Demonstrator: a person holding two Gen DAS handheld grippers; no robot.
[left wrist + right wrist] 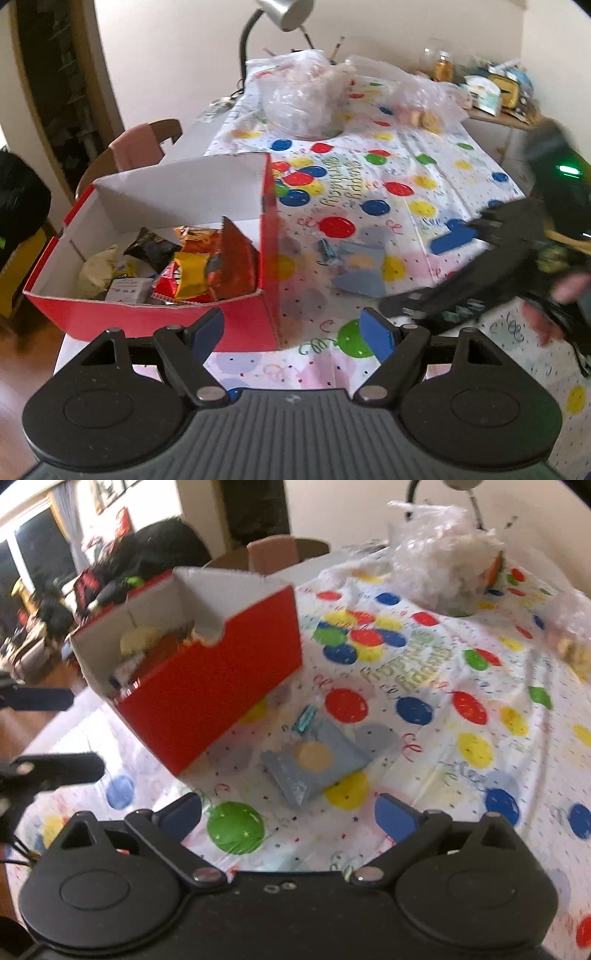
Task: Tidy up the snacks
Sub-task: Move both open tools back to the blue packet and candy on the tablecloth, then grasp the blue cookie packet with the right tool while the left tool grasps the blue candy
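Note:
A red box (pixel 166 317) with a white inside stands on the left of the table and holds several snack packets (pixel 207 269). In the right wrist view the red box (pixel 207 679) is at upper left. A blue-grey packet (pixel 360 275) lies flat on the balloon tablecloth (pixel 369 177) right of the box, with a small teal candy (pixel 327 251) beside it. My left gripper (pixel 291 332) hovers open over the near table edge, nothing between its blue pads. My right gripper (pixel 288 818) is also open and empty, just short of the blue-grey packet (pixel 314 760) and the teal candy (pixel 304 720).
Clear plastic bags (pixel 303 96) with food sit at the table's far end under a desk lamp (pixel 284 13). A chair (pixel 147 144) stands behind the box. A cluttered sideboard (pixel 495 92) lies beyond the right edge. A hand (pixel 569 288) holds the blurred right gripper (pixel 413 277).

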